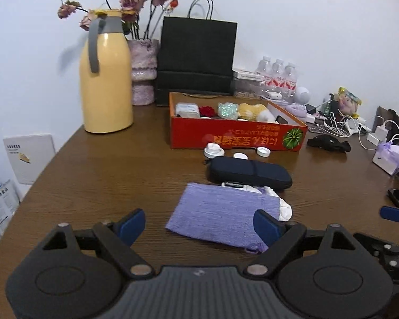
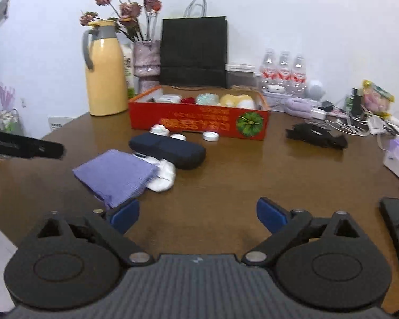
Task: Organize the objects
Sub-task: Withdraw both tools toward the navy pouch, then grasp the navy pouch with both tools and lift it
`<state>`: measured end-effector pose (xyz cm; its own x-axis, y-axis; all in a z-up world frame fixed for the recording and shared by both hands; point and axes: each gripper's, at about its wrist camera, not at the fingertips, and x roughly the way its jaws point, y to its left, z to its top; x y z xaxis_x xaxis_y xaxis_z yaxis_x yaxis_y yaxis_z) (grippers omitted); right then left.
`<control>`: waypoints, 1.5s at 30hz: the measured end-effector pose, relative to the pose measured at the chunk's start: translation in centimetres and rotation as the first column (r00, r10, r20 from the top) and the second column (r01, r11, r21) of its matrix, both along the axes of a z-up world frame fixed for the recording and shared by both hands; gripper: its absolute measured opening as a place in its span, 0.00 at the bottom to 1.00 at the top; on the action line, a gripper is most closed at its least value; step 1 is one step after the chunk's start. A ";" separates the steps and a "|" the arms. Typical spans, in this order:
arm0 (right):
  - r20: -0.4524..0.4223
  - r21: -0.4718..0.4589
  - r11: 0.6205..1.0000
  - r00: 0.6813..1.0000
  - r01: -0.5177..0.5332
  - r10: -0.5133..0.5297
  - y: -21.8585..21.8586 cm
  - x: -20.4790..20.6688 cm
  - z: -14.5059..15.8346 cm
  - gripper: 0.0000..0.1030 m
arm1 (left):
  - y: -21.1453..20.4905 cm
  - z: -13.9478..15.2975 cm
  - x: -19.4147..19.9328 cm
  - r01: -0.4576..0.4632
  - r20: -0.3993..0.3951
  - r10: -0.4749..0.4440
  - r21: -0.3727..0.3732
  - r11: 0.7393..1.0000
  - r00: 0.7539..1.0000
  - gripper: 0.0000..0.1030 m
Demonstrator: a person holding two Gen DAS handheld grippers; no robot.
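Observation:
An open red box (image 1: 234,135) (image 2: 199,125) holds several small items on the brown table. In front of it lie white caps (image 1: 212,150) (image 2: 210,136), a dark zip case (image 1: 250,172) (image 2: 167,151), a purple cloth pouch (image 1: 220,212) (image 2: 115,175) and a white item (image 1: 284,208) (image 2: 163,176) beside it. My left gripper (image 1: 199,226) is open and empty, just short of the pouch. My right gripper (image 2: 198,216) is open and empty over bare table, right of the pouch.
A yellow jug (image 1: 105,79) (image 2: 105,74), a flower vase (image 1: 143,71), a black paper bag (image 1: 196,55) (image 2: 194,50) and water bottles (image 1: 278,75) stand at the back. A black strap (image 1: 328,143) (image 2: 316,135), cables and chargers (image 1: 340,127), and a white-purple bag (image 1: 388,158) lie at right.

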<state>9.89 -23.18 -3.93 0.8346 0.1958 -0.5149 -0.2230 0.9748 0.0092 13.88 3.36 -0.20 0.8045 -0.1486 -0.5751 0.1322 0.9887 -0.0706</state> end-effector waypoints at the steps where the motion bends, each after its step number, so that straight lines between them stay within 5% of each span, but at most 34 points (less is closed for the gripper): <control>1: -0.009 -0.007 1.000 1.000 0.001 -0.002 0.2 0.5 -0.2 0.89 | -0.1 -0.2 0.2 0.003 0.001 -0.003 0.002 1.000 1.000 0.85; 12: -0.091 0.136 0.990 0.996 0.031 -0.019 -0.3 10.4 -1.3 0.75 | -0.6 -1.8 10.0 0.066 -0.013 -0.067 -0.084 0.994 0.998 0.76; 18: -0.181 0.259 0.962 0.982 0.091 -0.044 -0.6 17.4 -3.6 0.71 | -1.7 -4.0 18.0 0.057 -0.144 -0.082 -0.166 0.984 0.986 0.65; 20: -0.197 0.302 0.949 0.980 0.093 -0.033 -0.8 18.4 -4.4 0.66 | -1.8 -4.9 19.2 0.059 -0.167 -0.094 -0.201 0.978 0.981 0.52; 21: -0.205 0.330 0.940 0.978 0.087 -0.019 -0.9 18.7 -4.6 0.54 | -1.6 -5.1 19.4 0.071 -0.169 -0.112 -0.232 0.970 0.979 0.43; 29: -0.239 0.355 0.930 0.971 0.098 -0.011 -1.6 18.4 -3.7 0.39 | -2.4 -3.1 16.7 0.101 -0.134 -0.131 -0.212 0.972 0.982 0.26; 34: -0.150 0.274 0.961 0.989 0.036 0.006 -1.8 13.4 -0.9 0.38 | -3.6 -0.6 10.4 0.129 -0.046 -0.139 -0.175 0.976 0.989 0.25; 39: -0.142 0.275 0.961 0.990 0.036 0.004 -3.0 7.4 0.2 0.37 | -4.2 -0.2 4.6 0.132 -0.050 -0.145 -0.207 0.969 0.988 0.23; 45: -0.094 0.265 0.963 0.995 0.046 -0.022 -3.9 4.7 1.2 0.36 | -5.6 0.6 2.5 0.160 -0.020 -0.166 -0.183 0.970 0.986 0.23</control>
<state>14.57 -27.11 -2.74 0.7963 0.3084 -0.5204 -0.1761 0.9412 0.2884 16.38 -2.26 0.37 0.7409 -0.3799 -0.5539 0.2848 0.9246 -0.2531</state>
